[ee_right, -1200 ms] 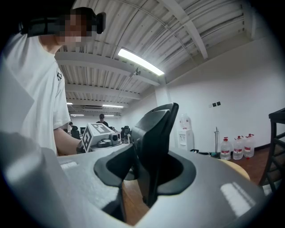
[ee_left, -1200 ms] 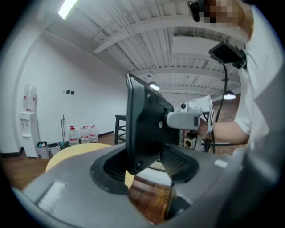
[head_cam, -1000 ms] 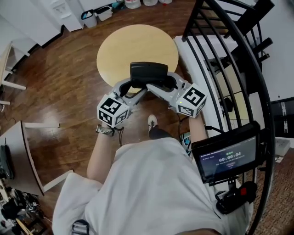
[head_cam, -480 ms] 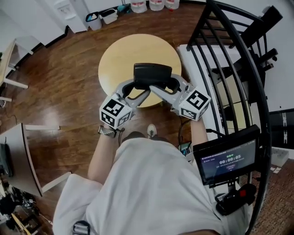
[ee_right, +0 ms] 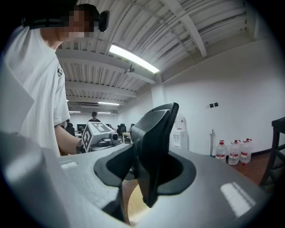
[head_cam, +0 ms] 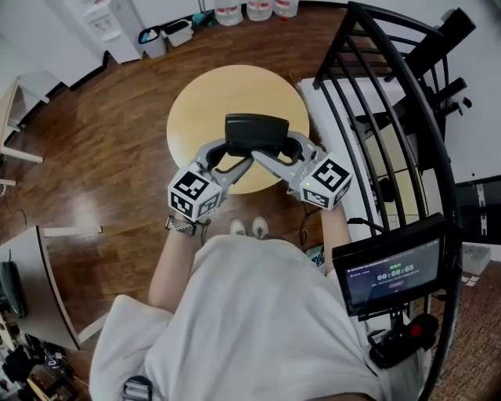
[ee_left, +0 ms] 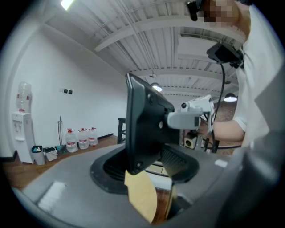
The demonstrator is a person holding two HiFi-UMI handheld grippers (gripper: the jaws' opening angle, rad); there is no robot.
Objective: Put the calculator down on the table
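Note:
The dark calculator (head_cam: 256,133) hangs in the air above the near half of the round wooden table (head_cam: 205,94), held level by both ends. My left gripper (head_cam: 228,149) is shut on its left end and my right gripper (head_cam: 285,146) is shut on its right end. In the left gripper view the calculator (ee_left: 141,127) stands edge-on between the jaws of the left gripper (ee_left: 149,158), with the table (ee_left: 141,198) showing below. In the right gripper view the calculator (ee_right: 153,147) fills the jaws of the right gripper (ee_right: 149,178), and the left gripper's marker cube (ee_right: 95,133) shows beyond.
A black metal rack (head_cam: 391,102) and a white bench (head_cam: 329,125) stand right of the table. A screen with a timer (head_cam: 391,270) is at the lower right. Water bottles (head_cam: 258,9) and bins (head_cam: 164,33) line the far wall. A desk corner (head_cam: 31,274) is at the left.
Both grippers have carried the calculator forward, from the table's near edge to over its near half. The person's feet have stepped up close to the table.

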